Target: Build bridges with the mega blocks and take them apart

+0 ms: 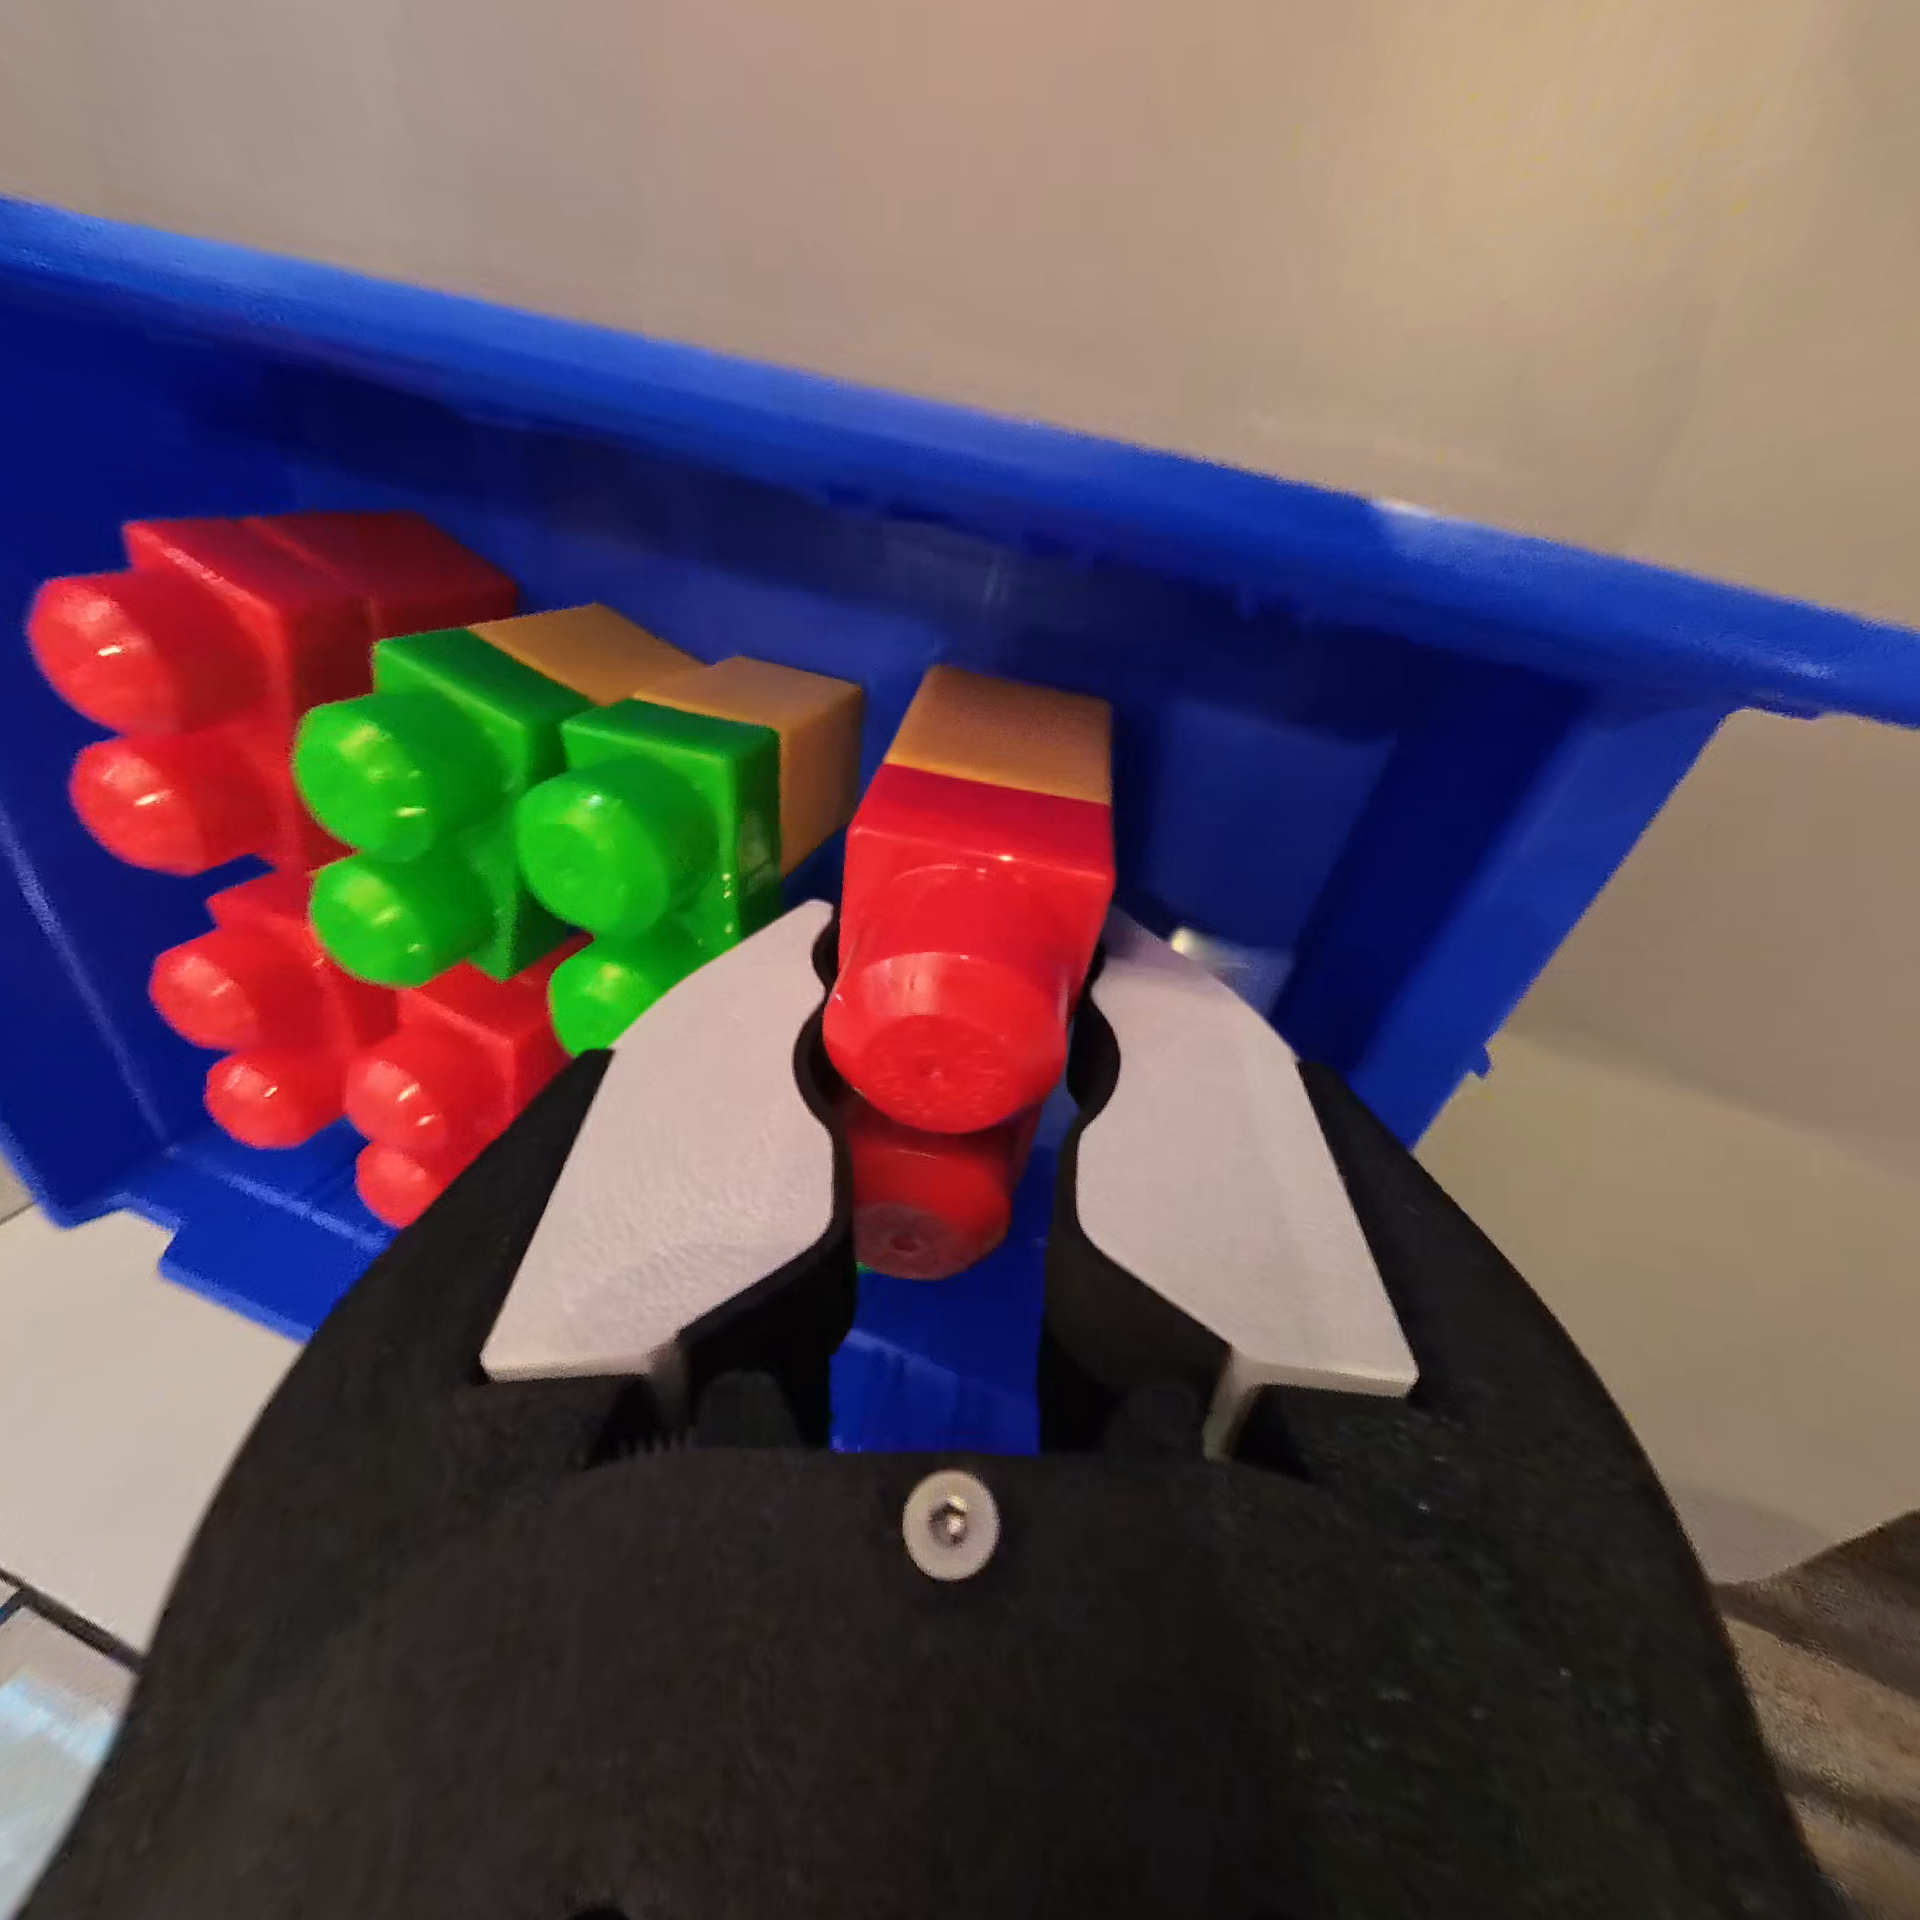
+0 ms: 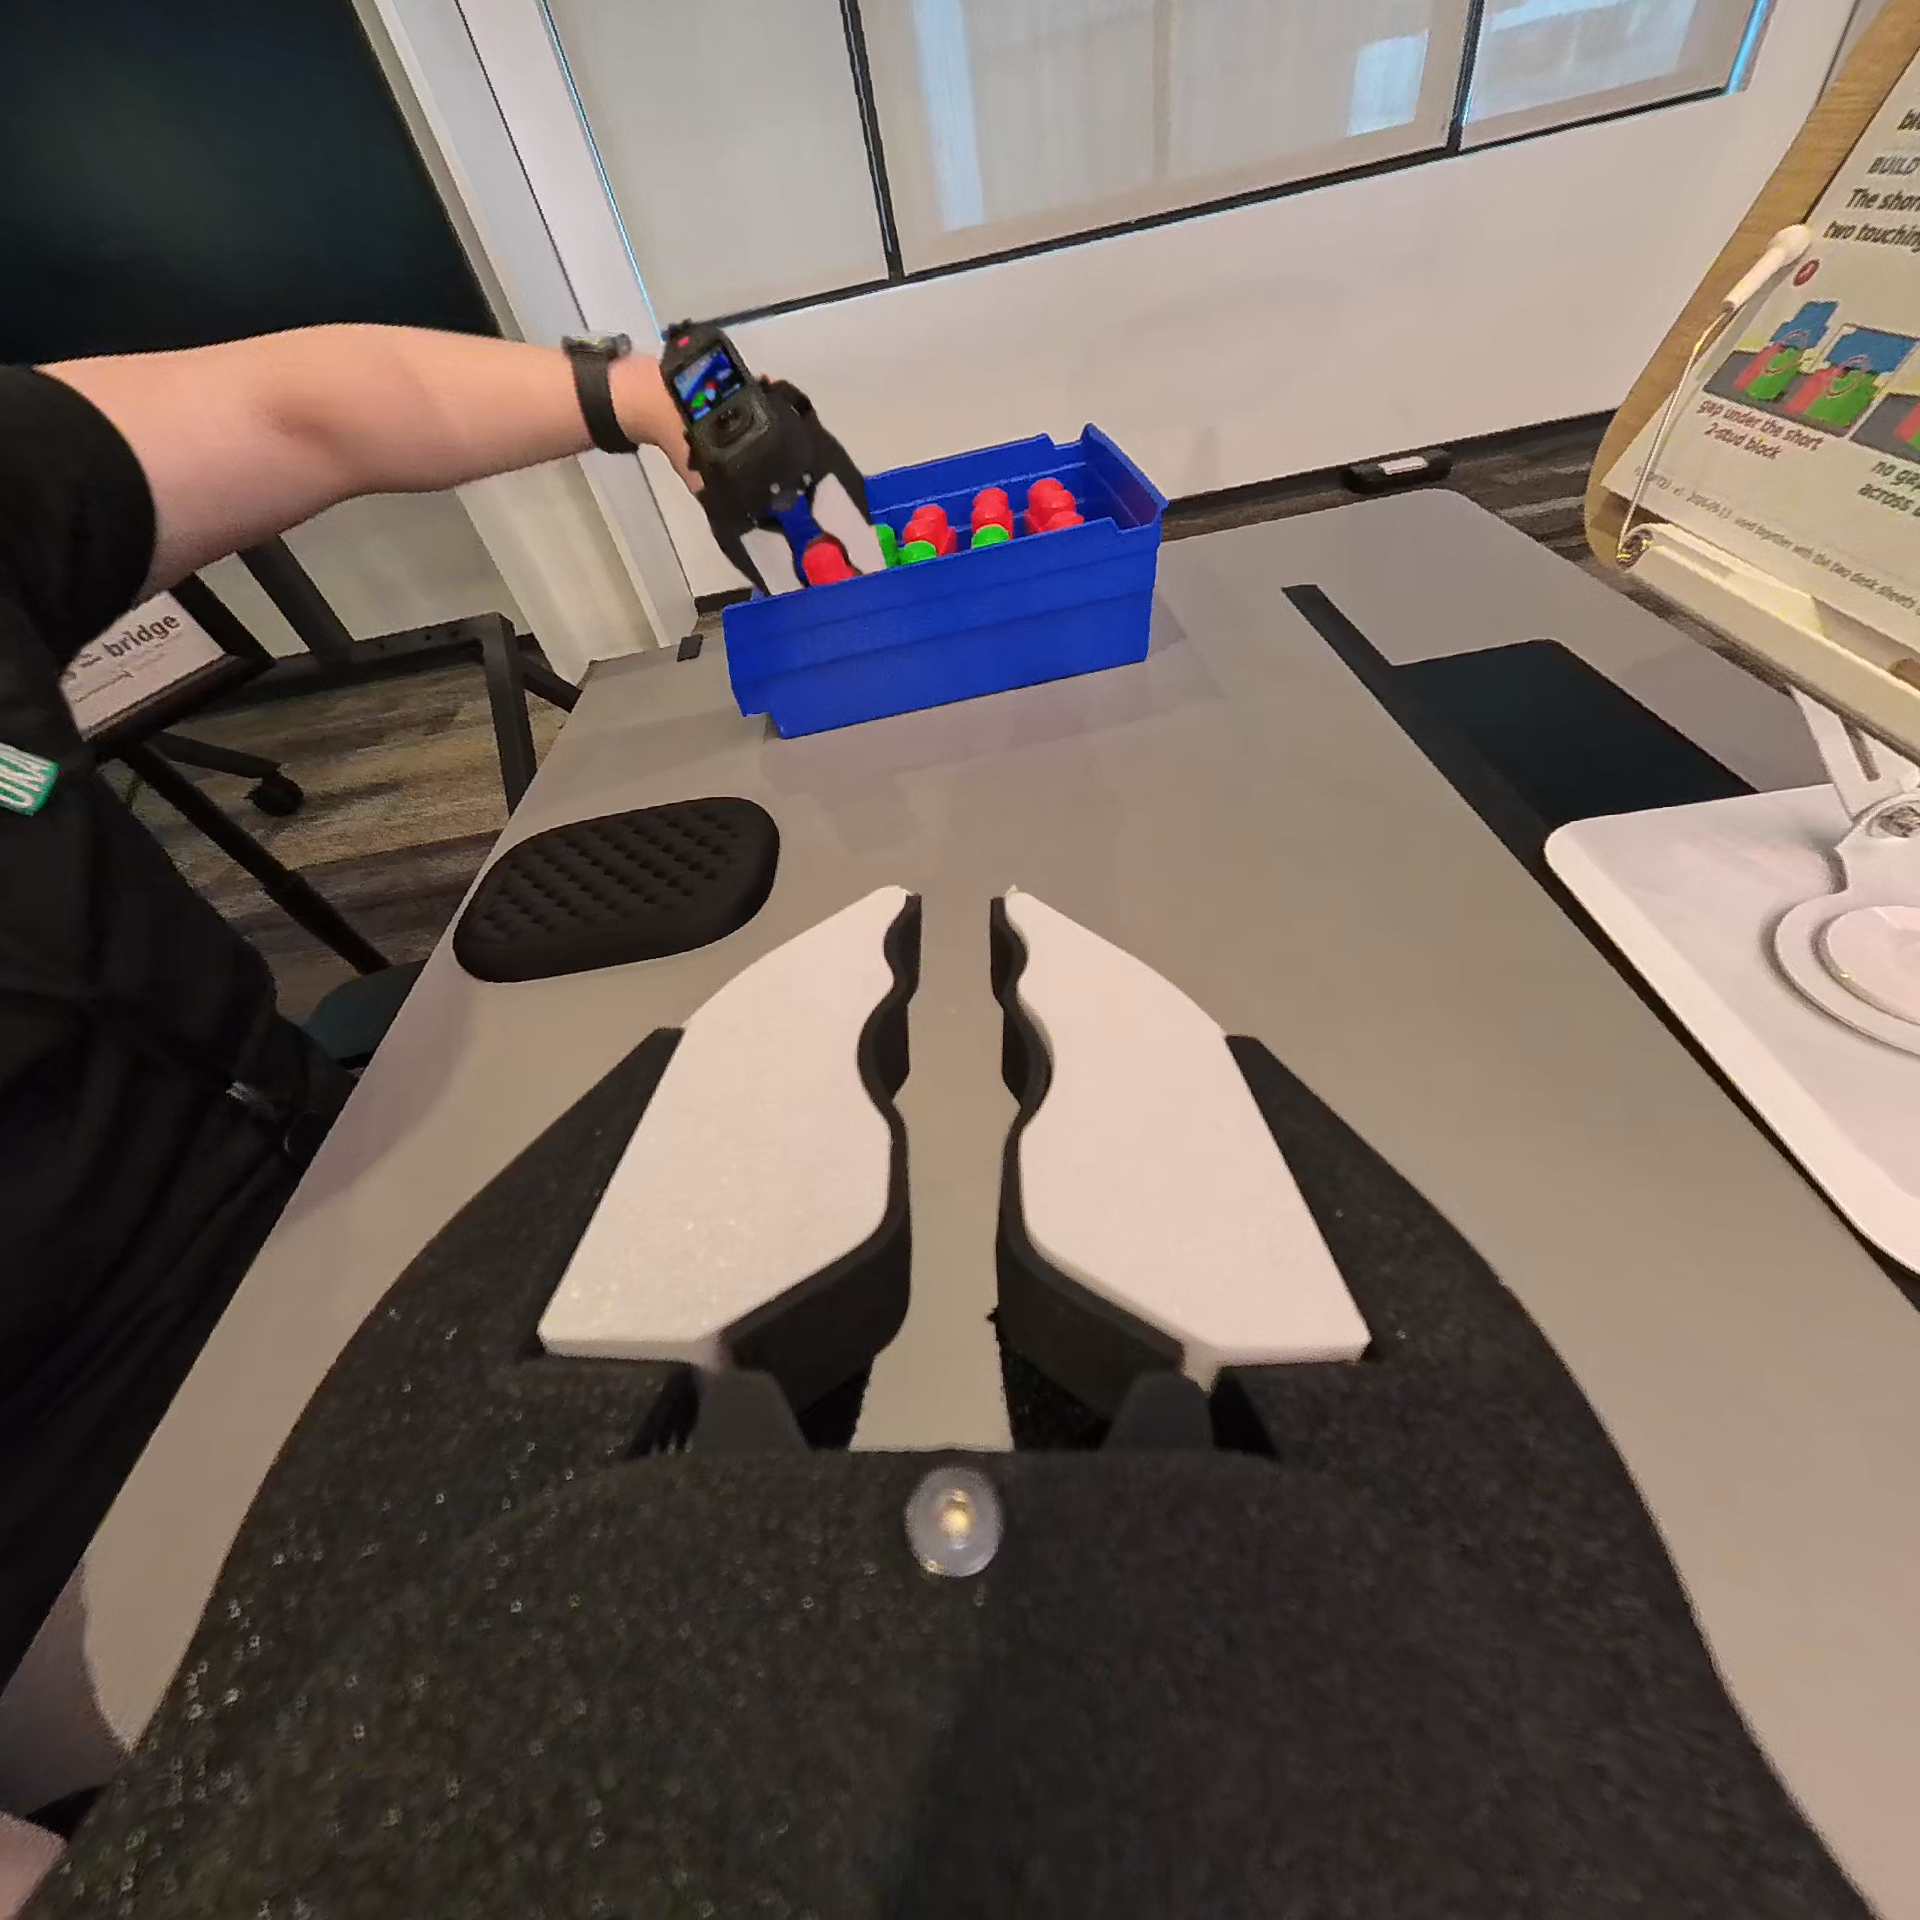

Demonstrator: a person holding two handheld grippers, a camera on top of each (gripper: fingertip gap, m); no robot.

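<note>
Jaws of left gripper (image 1: 951,1049) pinch glossy red block (image 1: 971,935) (rounded studs) in blue bin (image 1: 1351,582).

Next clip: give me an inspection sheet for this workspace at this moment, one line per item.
Surface: grey table, mostly bare.
Job's things: red and green blocks inside the blue bin at the far end; none on the table.
Clutter: black textured pad; instruction sheet on a stand; white base at the right.
Grippers: left gripper in the bin, shut on a red block; right gripper open, empty, above the table.
Cables: nothing seen.
Surroundings: windows, white wall, a person's arm.
</note>
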